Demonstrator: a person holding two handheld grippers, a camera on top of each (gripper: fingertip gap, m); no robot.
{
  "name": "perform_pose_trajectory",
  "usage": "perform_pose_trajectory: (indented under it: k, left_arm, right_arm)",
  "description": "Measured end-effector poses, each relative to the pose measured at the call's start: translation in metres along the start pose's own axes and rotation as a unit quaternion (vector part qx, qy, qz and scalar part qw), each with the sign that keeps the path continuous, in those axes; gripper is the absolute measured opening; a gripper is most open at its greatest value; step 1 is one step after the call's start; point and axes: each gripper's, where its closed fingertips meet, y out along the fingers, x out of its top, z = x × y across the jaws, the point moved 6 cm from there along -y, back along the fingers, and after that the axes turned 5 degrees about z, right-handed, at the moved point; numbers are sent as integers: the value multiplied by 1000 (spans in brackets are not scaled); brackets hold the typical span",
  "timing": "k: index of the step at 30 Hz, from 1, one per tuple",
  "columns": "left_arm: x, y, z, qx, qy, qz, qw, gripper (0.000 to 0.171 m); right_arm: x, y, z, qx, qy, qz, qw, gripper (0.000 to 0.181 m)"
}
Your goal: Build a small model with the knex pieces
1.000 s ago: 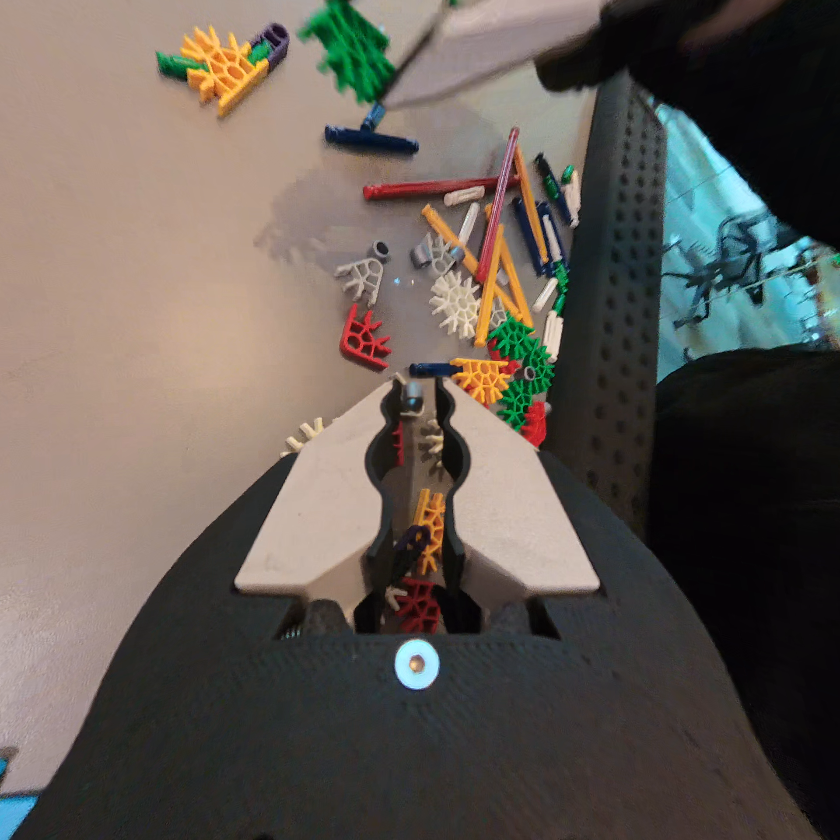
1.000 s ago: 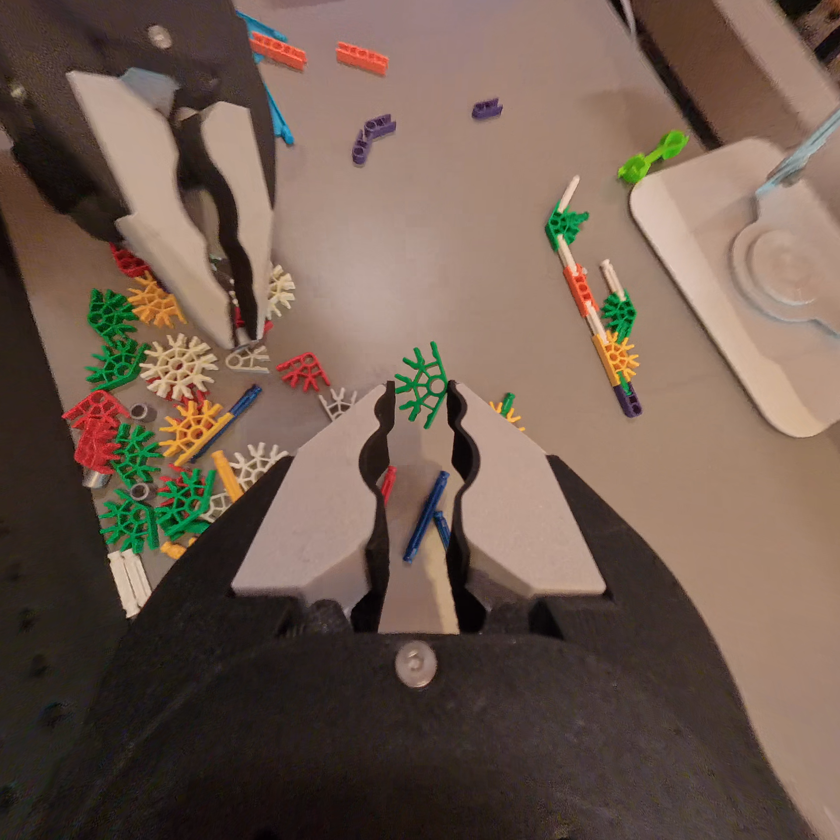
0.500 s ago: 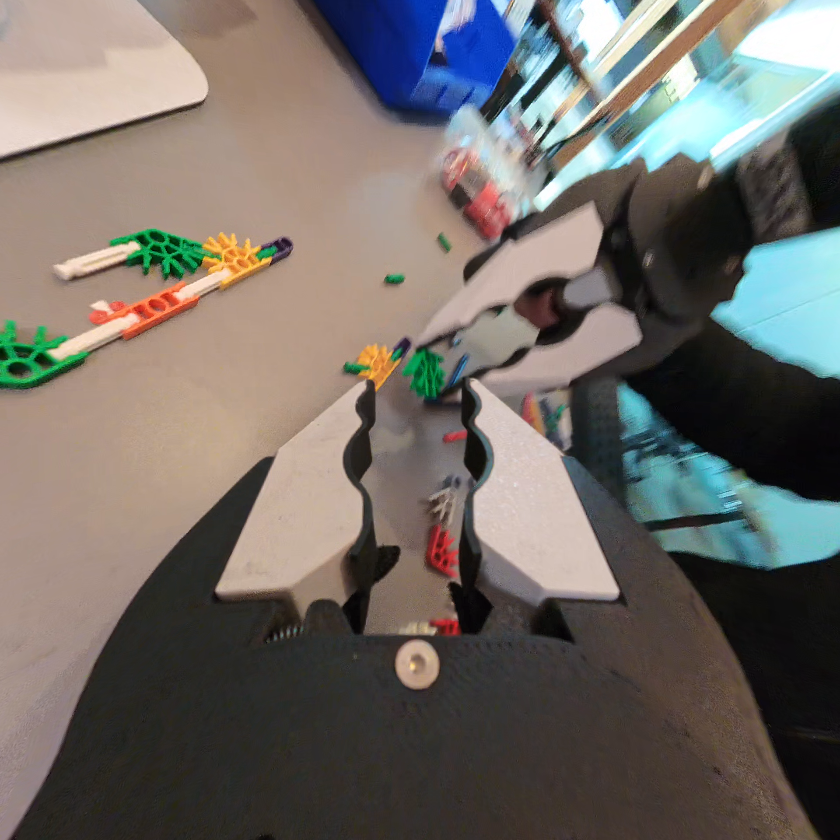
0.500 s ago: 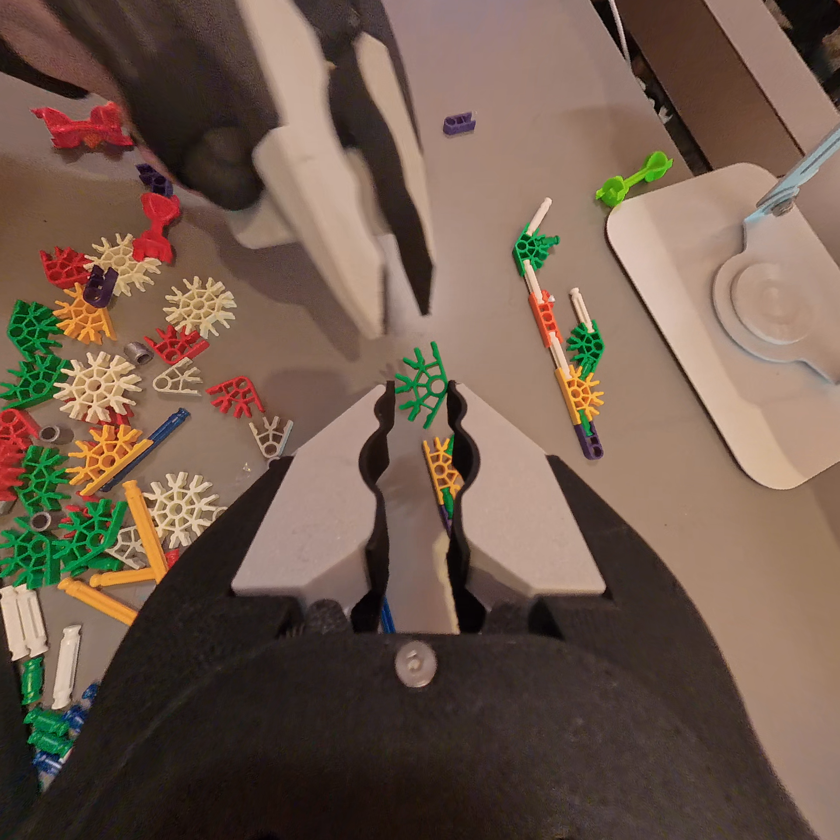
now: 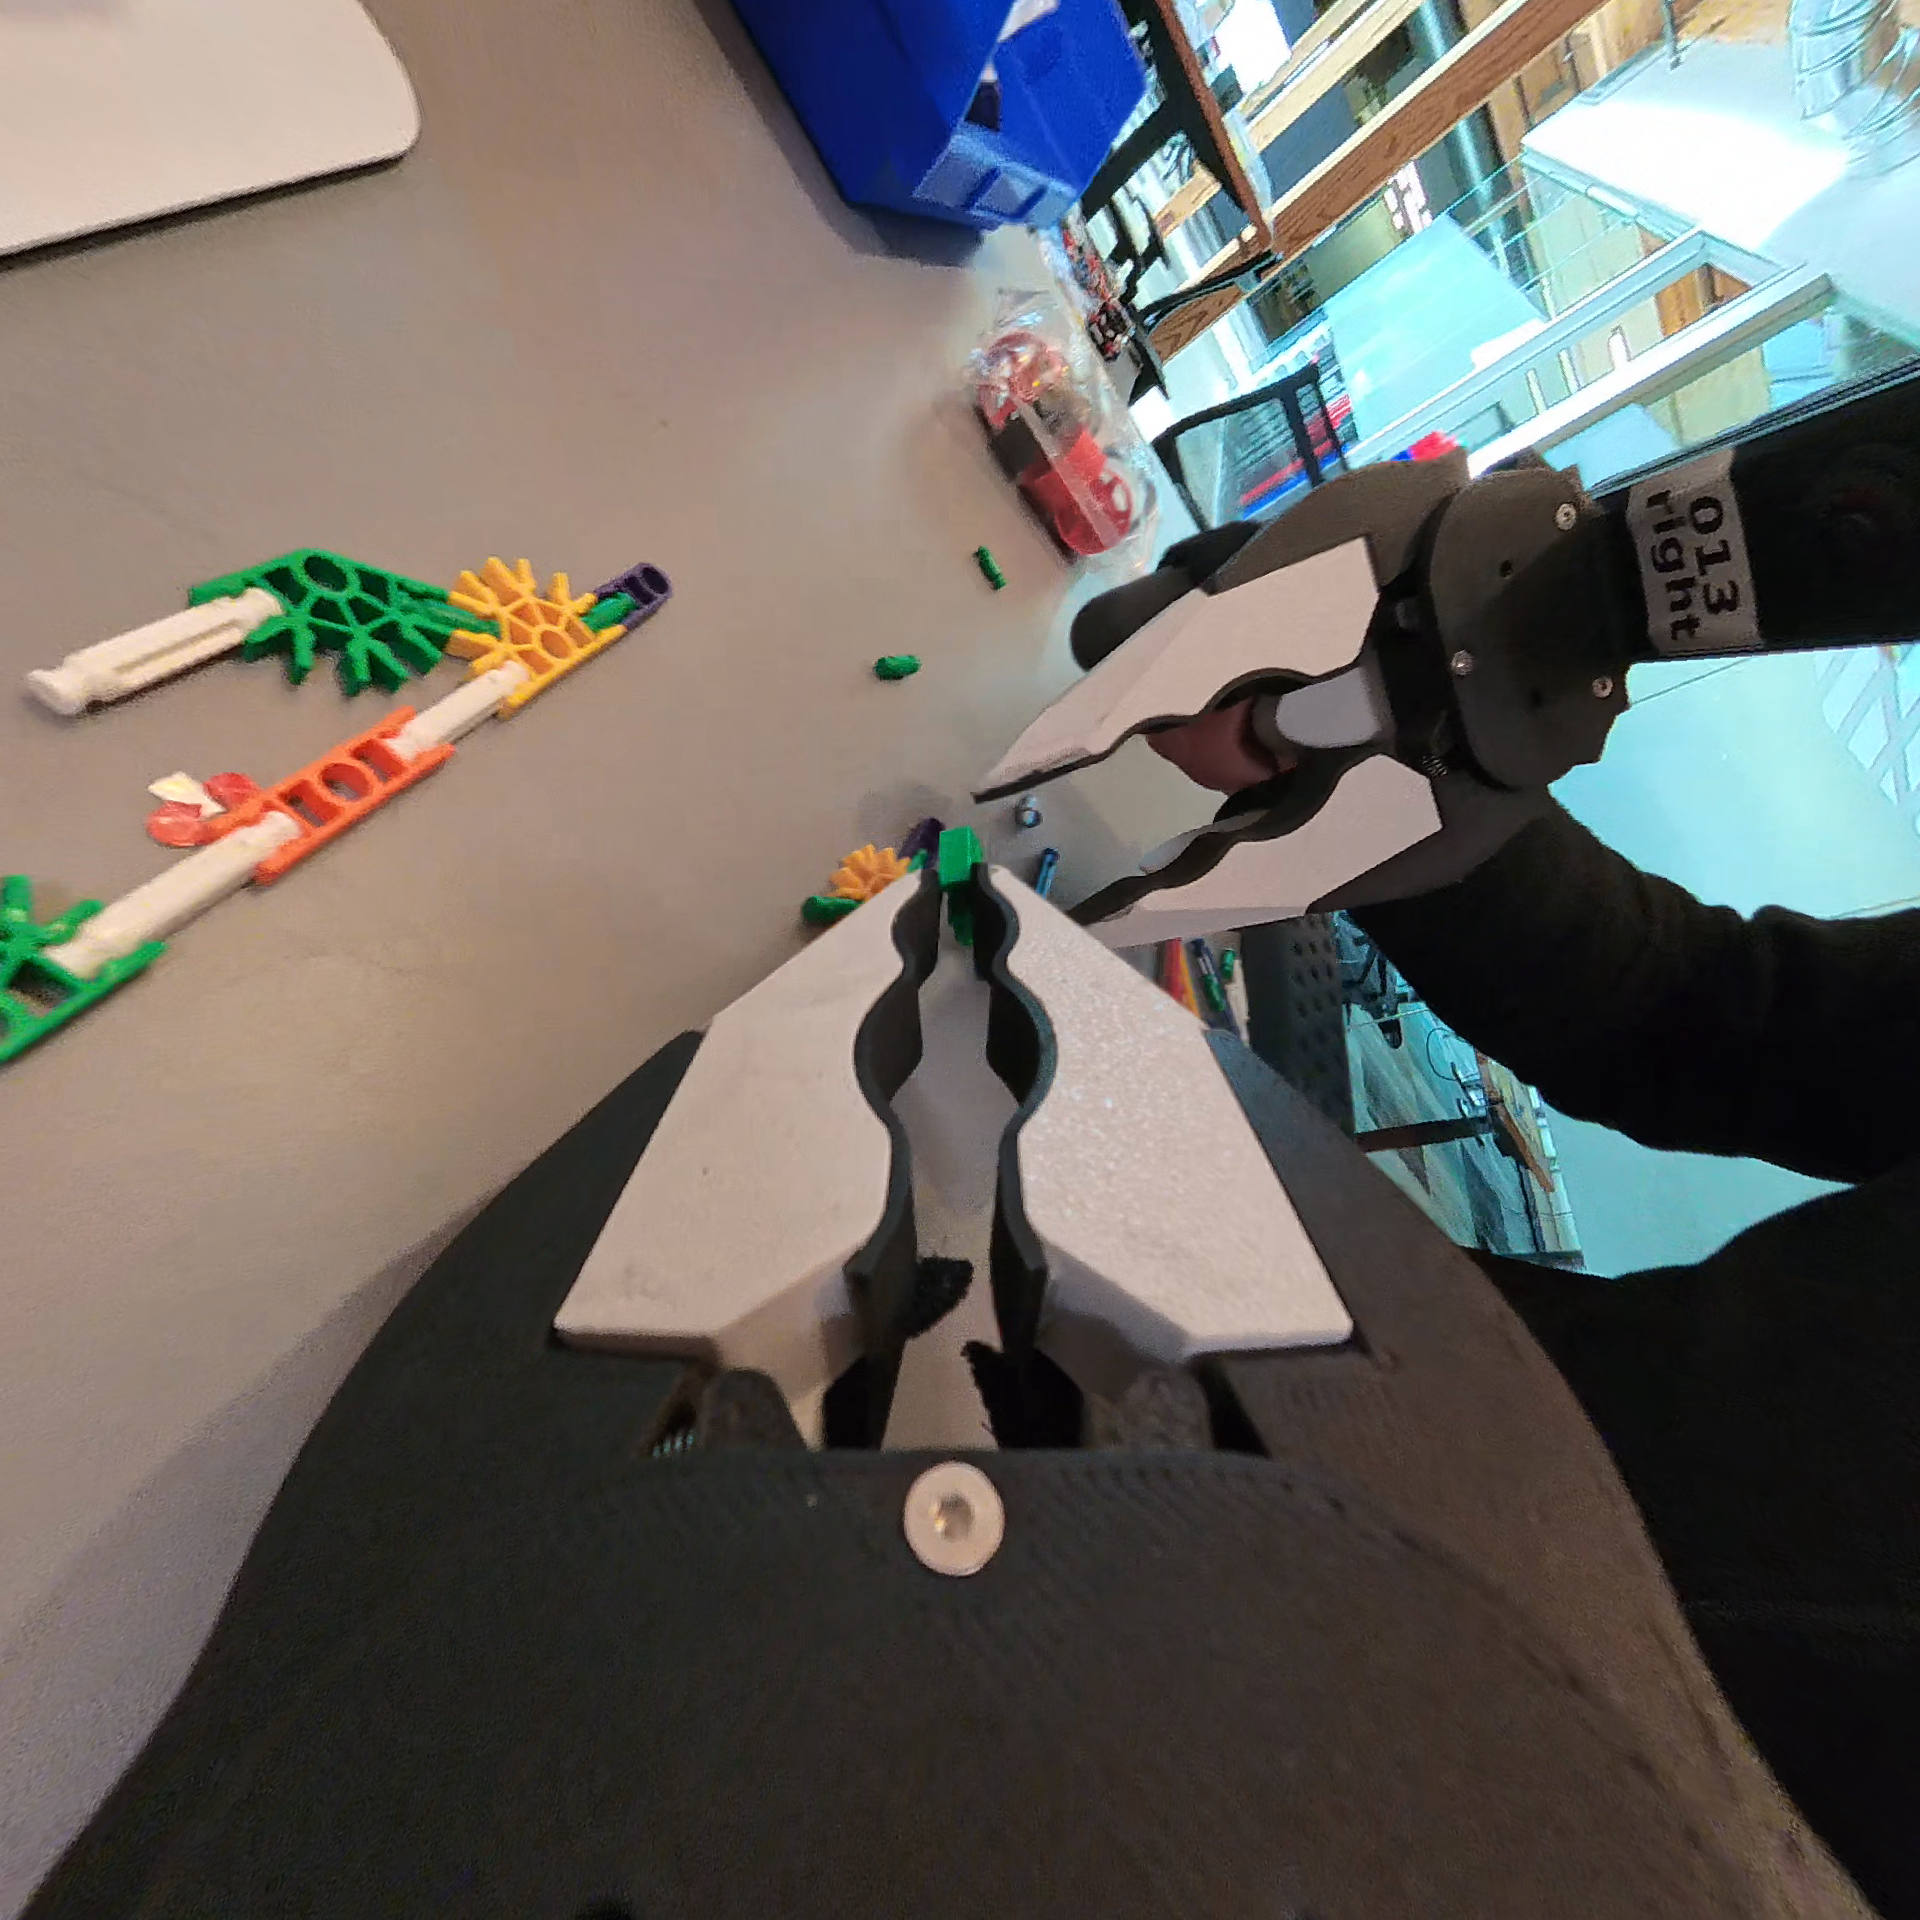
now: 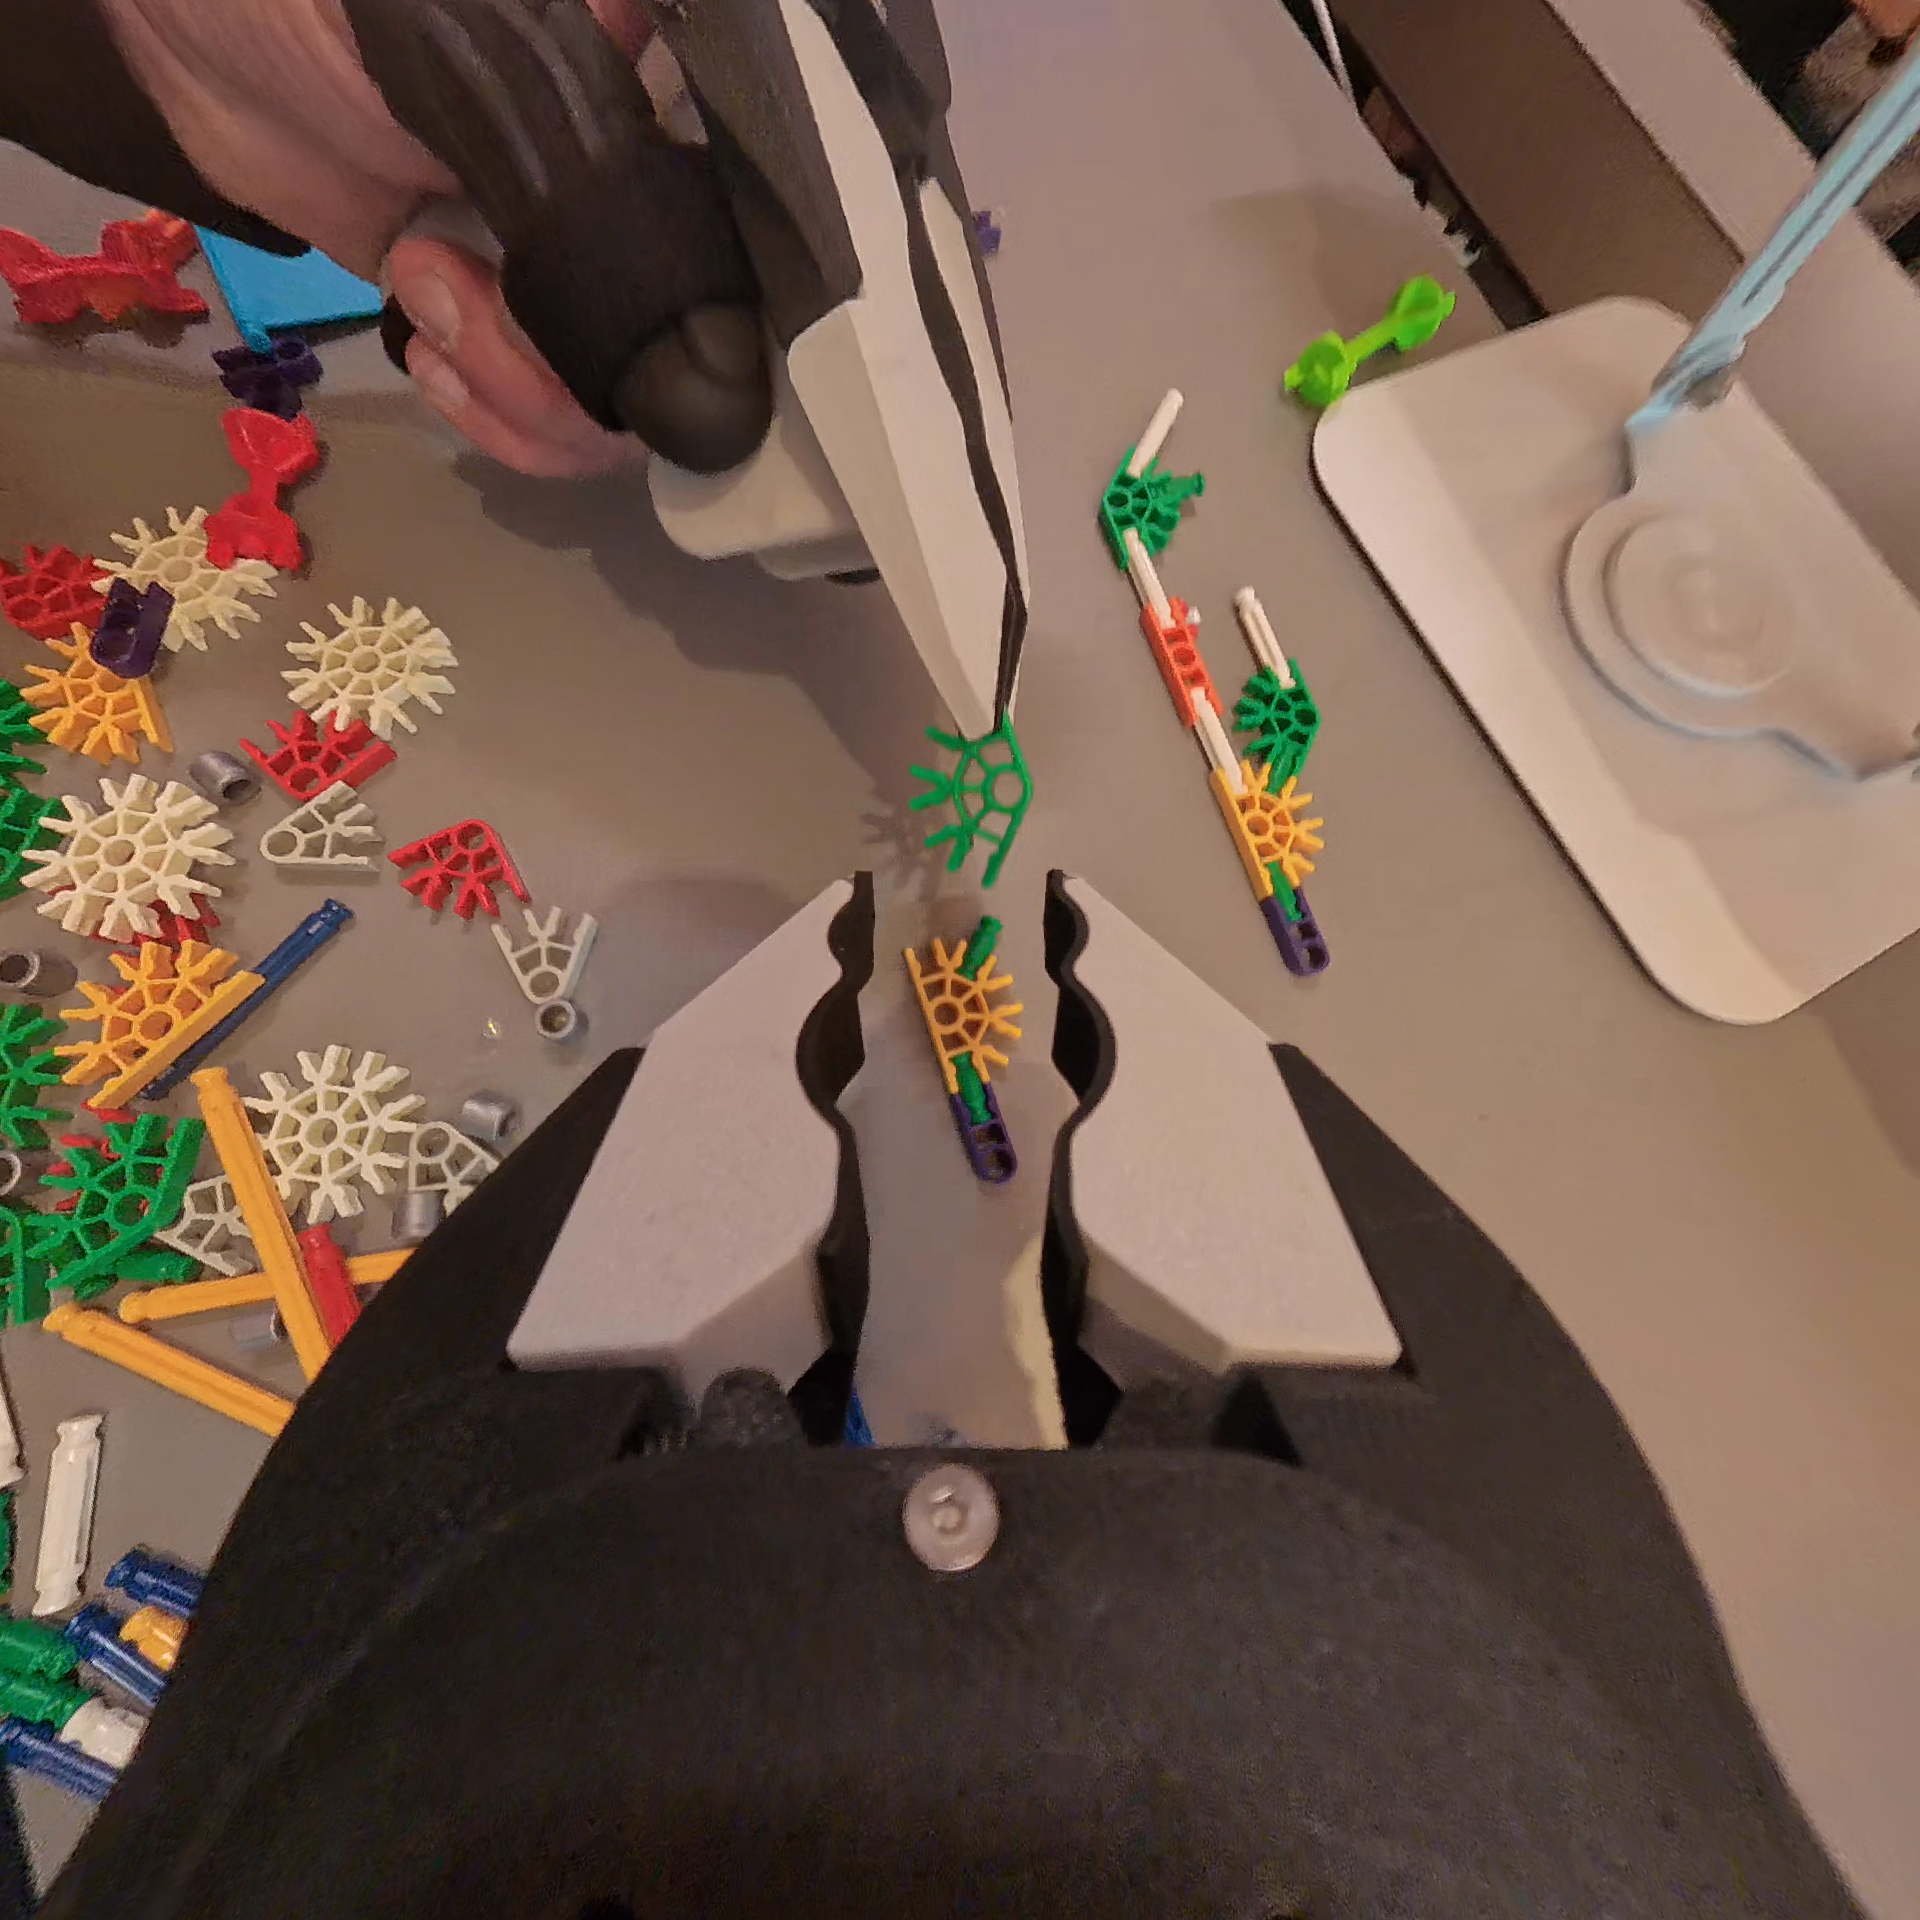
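The right gripper (image 6: 956,894), which pinched the green connector (image 6: 977,795) half a second ago, now stands with its jaws apart and empty. The connector has passed to the left gripper (image 5: 958,883), whose tips are now clamped on its upper edge; earlier those jaws were open. The connector hangs clear of the table (image 6: 675,644), just beyond the right fingertips.

Between the right fingers, on the table, lies a short yellow, green and purple piece (image 6: 966,1029), which has stayed put. To the left spreads the pile of loose parts (image 6: 208,935); farther right lies a long joined chain (image 6: 1226,727), then a pale base plate (image 6: 1455,644).

In the left wrist view only a small green block of the connector (image 5: 958,862) shows between the tips; the rest is hidden. The pile is cut off at the frame edge. The room beyond the table is hard to make out.
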Motion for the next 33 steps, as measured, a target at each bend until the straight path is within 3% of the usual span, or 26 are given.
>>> perform_pose_trajectory:
  k: [5, 13, 33]
  left_arm:
    - [1, 11, 17, 1, -20, 57, 998, 3]
    - [-3, 23, 31, 21, -36, 89, 995, 3]
    - [-7, 28, 28, 77, 8, 130, 988, 5]
  right_arm:
    - [-16, 12, -5, 20, 17, 40, 999, 13]
    - [-27, 27, -12, 31, 41, 70, 996, 0]
    - [-25, 23, -13, 8, 52, 60, 997, 0]
